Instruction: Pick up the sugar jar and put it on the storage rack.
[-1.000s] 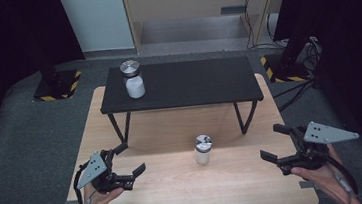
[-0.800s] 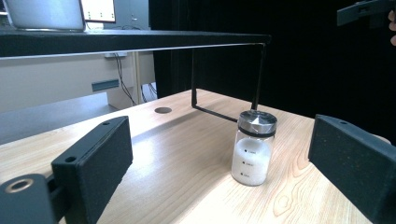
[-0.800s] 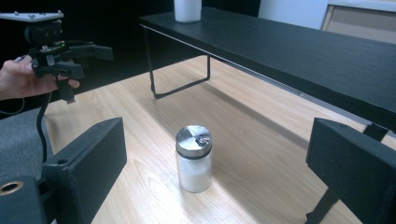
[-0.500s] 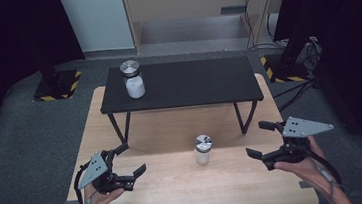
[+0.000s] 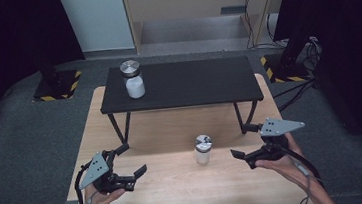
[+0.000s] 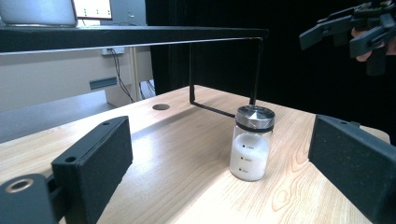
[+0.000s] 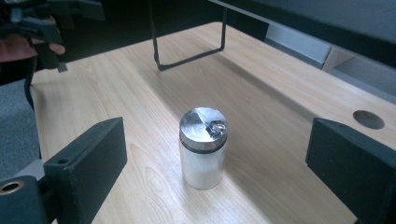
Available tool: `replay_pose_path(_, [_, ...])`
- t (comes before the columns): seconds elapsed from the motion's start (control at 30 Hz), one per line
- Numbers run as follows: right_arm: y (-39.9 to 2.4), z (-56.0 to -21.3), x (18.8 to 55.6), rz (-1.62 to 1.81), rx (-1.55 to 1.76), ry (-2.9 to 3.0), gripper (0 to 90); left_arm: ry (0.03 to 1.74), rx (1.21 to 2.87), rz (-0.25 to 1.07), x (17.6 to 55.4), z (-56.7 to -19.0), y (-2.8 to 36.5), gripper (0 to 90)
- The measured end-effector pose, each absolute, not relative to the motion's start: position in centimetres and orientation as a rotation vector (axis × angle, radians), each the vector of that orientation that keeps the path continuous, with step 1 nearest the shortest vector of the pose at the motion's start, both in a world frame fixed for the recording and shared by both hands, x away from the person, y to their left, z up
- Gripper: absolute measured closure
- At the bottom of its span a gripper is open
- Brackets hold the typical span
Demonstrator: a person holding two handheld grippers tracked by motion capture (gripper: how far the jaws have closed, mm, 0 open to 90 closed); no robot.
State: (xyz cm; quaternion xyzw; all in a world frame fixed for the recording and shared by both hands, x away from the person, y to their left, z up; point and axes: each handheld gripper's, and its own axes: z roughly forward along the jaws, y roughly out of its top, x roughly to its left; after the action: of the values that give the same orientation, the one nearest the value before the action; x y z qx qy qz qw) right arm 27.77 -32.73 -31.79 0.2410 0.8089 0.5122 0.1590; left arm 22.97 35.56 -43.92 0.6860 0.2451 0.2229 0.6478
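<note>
On the wooden counter (image 5: 177, 192) in front of me, the small jar (image 5: 203, 149) of white powder stands by itself, roughly midway across and nearer my right side, just forward of the black shelf (image 5: 182, 84) that straddles the far half of the counter. Nothing has hold of it yet. My right gripper (image 5: 248, 140) sits just to the jar's right with its jaws spread wide; in the right gripper view the jar (image 7: 202, 148) stands squarely between them but well ahead, not touched by either. My left gripper (image 5: 130, 161) rests near the left edge, well apart from the jar, jaws also wide apart, and its own view looks across at the jar (image 6: 252, 142) from the side.

I'd judge the work as barely begun: the approach is lined up, the grasp and the lift are all left to do. A second, similar jar (image 5: 132, 79) stands on the shelf's left end, which may be where this one belongs, though I can't be sure.

The jar is upright, long axis vertical, its shiny metal cap facing straight up and its base flat on the wood. It shows no tilt from either side, so a level pinch around the glass body below the cap looks like the sensible next move.
</note>
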Motion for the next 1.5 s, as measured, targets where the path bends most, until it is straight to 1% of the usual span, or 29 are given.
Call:
replay_pose_path(0.33, [-30.4, -33.7, 29.2, 1.437, 0.691, 2.356, 6.0, 0.545, 1.576, 0.506, 23.1, -43.8, 35.4, 5.0])
replay_pose_path(0.93, [-27.5, -35.9, 31.7, 1.423, 0.730, 2.398, 6.9, 0.537, 1.589, 0.511, 23.0, -43.8, 35.3, 5.0])
replay_pose_path(1.5, [-25.3, -37.8, 32.8, 1.386, 0.776, 2.394, 11.2, 0.535, 1.595, 0.510, 23.0, -43.7, 35.2, 5.1])
